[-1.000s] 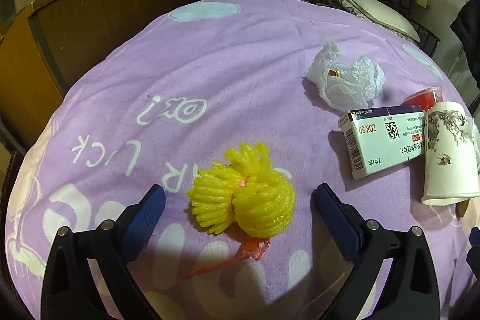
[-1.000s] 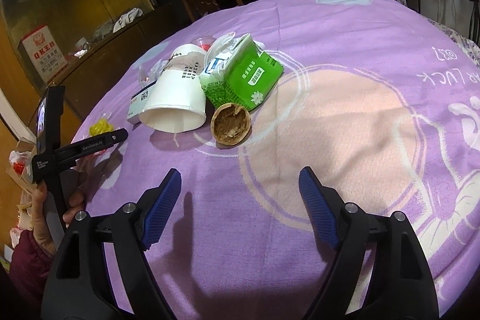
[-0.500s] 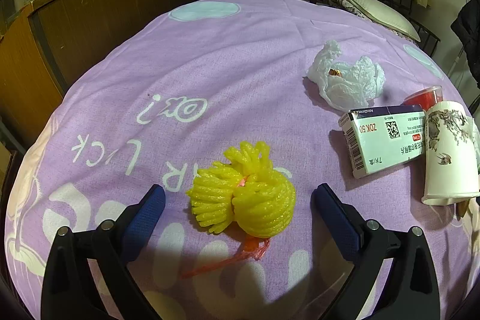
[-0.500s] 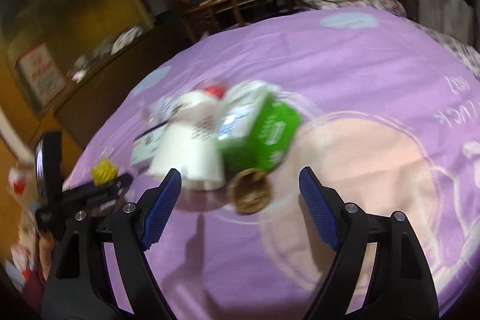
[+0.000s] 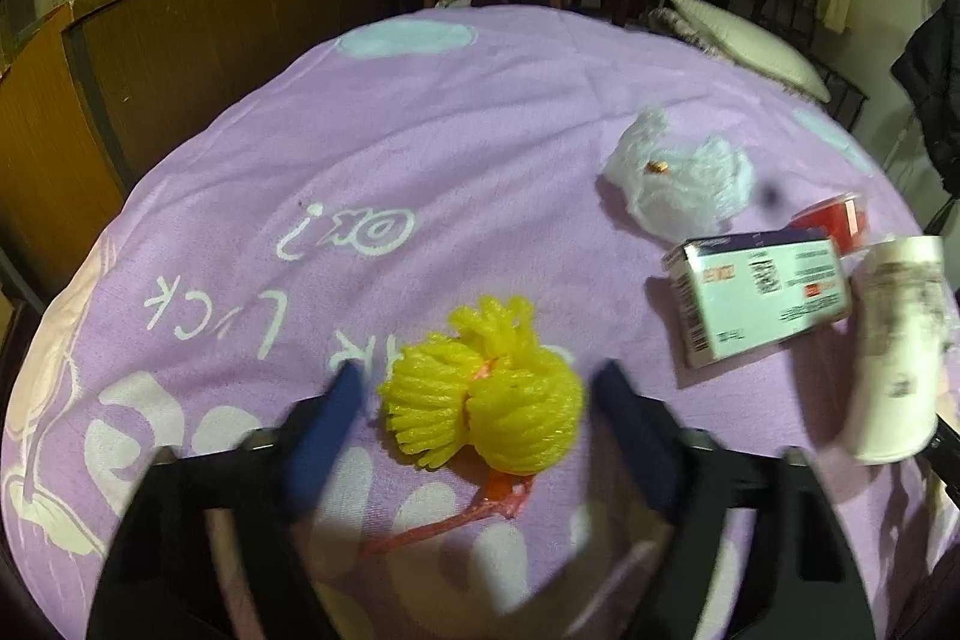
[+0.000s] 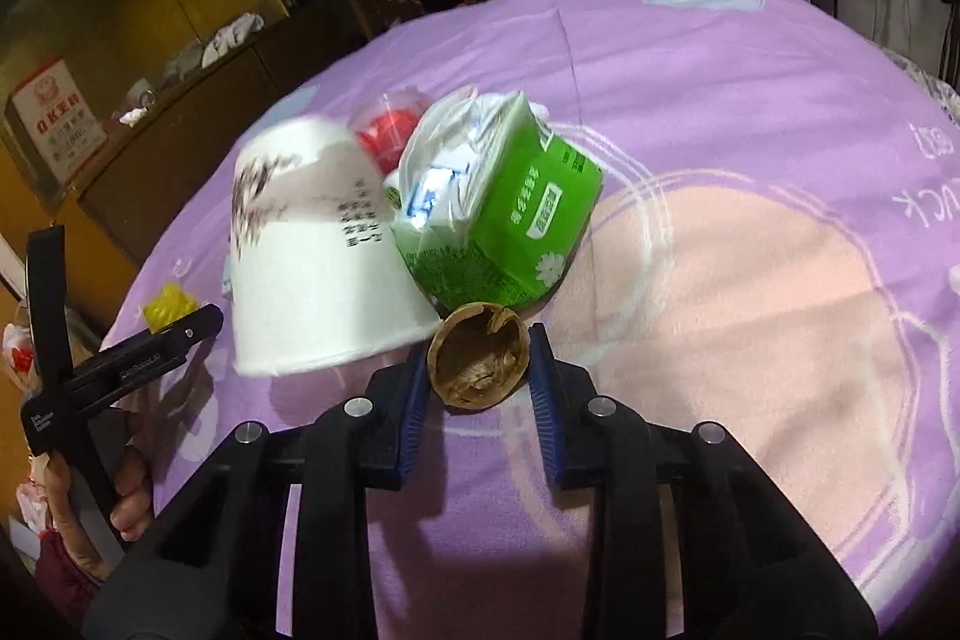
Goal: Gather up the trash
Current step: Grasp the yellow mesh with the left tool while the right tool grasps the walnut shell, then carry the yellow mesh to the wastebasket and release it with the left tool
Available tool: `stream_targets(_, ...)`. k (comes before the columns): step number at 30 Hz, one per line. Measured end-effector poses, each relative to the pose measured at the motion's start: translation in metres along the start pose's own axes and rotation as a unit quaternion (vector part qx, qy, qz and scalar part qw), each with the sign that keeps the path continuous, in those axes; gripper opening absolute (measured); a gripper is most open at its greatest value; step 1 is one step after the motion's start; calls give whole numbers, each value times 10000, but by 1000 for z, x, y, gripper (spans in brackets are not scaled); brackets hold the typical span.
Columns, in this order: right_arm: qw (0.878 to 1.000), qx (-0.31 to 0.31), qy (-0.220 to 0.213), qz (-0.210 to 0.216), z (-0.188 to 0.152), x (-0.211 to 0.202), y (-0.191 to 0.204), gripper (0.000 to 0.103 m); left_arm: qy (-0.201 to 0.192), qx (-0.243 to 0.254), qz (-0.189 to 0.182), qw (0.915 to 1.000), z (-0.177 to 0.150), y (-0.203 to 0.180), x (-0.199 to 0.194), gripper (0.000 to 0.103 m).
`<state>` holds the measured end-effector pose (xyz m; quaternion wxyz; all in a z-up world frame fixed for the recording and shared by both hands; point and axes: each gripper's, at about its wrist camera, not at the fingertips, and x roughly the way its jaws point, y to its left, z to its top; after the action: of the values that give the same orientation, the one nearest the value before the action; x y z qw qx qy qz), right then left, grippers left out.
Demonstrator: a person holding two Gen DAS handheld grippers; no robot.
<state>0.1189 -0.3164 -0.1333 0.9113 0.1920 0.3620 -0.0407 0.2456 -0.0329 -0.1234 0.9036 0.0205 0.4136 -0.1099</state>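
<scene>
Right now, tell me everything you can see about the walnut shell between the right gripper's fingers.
The walnut shell is an empty brown half, hollow side facing the camera, with rough dark ridges inside and a thin tan rim. It sits on the purple blanket between the right gripper's blue pads, which are closing on its two sides and look to be touching it. Just behind it lie the green carton and the tipped white paper cup; whether they touch the shell I cannot tell.
</scene>
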Motion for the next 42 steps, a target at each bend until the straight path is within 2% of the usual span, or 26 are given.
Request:
stream_targets(1, 10000, 7, -19, -3, 0, -1, 0, 32, -51, -7, -161, 9999, -1, 0, -3, 48)
stream_targets(2, 10000, 11, -45, 8, -1, -2, 0, 32, -58, -38, -368, 9993, -2, 2, -4, 44)
stream_targets(5, 9998, 35, -175, 34, -3, -9, -2, 32, -124, -190, -537, 9983, -5, 7, -10, 37)
stream_targets(9, 9997, 1, -259, -30, -11, -20, -3, 32, -191, -296, -678, 9971, -17, 12, -24, 36)
stream_targets(19, 9992, -272, -242, -141, -38, -50, 5, 32, -585, 281, -80, 9979, -56, -2, -98, 36)
stream_targets(24, 9995, -237, -203, 95, -47, -67, 11, 32, -854, 372, 159, 9955, -63, -2, -140, 36)
stream_targets(34, 9951, -492, -606, 607, -55, -124, 44, 32, -1339, 364, 497, 9891, -83, 15, -215, 36)
stream_targets(42, 9884, -783, -836, 1002, -68, -168, 79, 32, -1724, 349, 796, 9812, -113, 38, -276, 37)
